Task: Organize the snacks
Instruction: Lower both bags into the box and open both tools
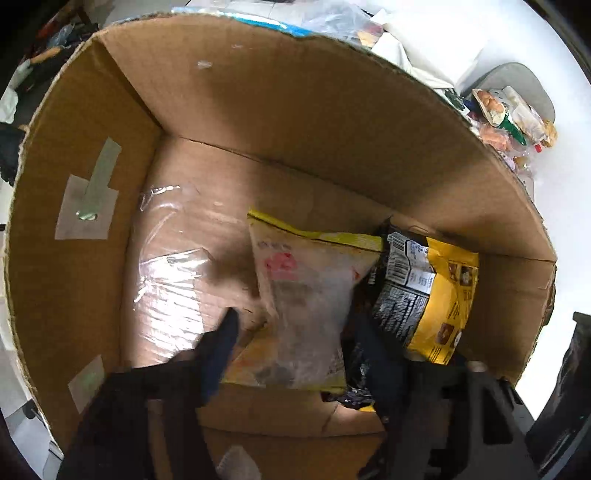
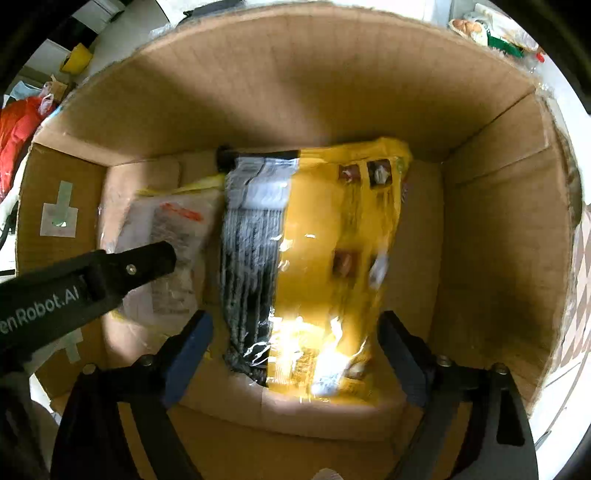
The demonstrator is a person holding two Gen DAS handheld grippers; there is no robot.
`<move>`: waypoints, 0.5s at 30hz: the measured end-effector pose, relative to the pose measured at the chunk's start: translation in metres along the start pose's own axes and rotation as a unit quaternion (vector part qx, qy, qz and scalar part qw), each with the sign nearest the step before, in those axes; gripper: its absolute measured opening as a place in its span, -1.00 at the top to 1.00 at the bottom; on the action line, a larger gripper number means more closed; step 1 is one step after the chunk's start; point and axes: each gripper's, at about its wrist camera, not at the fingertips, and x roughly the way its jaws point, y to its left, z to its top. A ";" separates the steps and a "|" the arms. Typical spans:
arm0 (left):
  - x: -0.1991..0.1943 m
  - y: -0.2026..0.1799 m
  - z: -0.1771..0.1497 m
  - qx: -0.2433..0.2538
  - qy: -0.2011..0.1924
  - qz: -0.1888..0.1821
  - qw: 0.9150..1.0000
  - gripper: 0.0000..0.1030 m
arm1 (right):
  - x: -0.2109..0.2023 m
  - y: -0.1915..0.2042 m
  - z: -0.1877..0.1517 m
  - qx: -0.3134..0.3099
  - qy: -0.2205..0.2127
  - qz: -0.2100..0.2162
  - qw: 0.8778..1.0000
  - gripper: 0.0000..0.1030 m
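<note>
An open cardboard box (image 1: 280, 110) fills both views and also shows in the right wrist view (image 2: 280, 92). Inside lie a pale snack bag with yellow edges (image 1: 303, 291) (image 2: 173, 236) and a yellow-and-black snack bag (image 1: 428, 295) (image 2: 317, 251). My left gripper (image 1: 295, 332) is open, its fingers on either side of the pale bag's near end; its arm (image 2: 85, 280) shows in the right wrist view. My right gripper (image 2: 295, 332) is open inside the box, its fingers either side of the yellow-and-black bag's near end.
Beyond the box's far wall lies a pile of snack packets (image 1: 509, 114) (image 2: 495, 29) on a white table (image 1: 554, 184). White cloth and plastic bags (image 1: 406, 33) lie behind the box. Red and yellow items (image 2: 22, 122) sit left outside the box.
</note>
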 end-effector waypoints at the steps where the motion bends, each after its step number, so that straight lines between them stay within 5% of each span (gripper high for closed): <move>1: -0.001 -0.001 -0.001 0.001 -0.003 0.001 1.000 -0.51 | -0.002 0.000 0.000 0.001 -0.002 -0.001 1.000 -0.83; 10: -0.029 -0.004 -0.034 0.034 -0.047 0.026 0.998 -0.52 | -0.025 -0.011 -0.015 0.009 -0.034 0.000 0.999 -0.86; 15: -0.065 -0.001 -0.070 0.060 -0.129 0.063 0.988 -0.52 | -0.054 0.006 -0.042 0.009 -0.068 -0.012 0.998 -0.86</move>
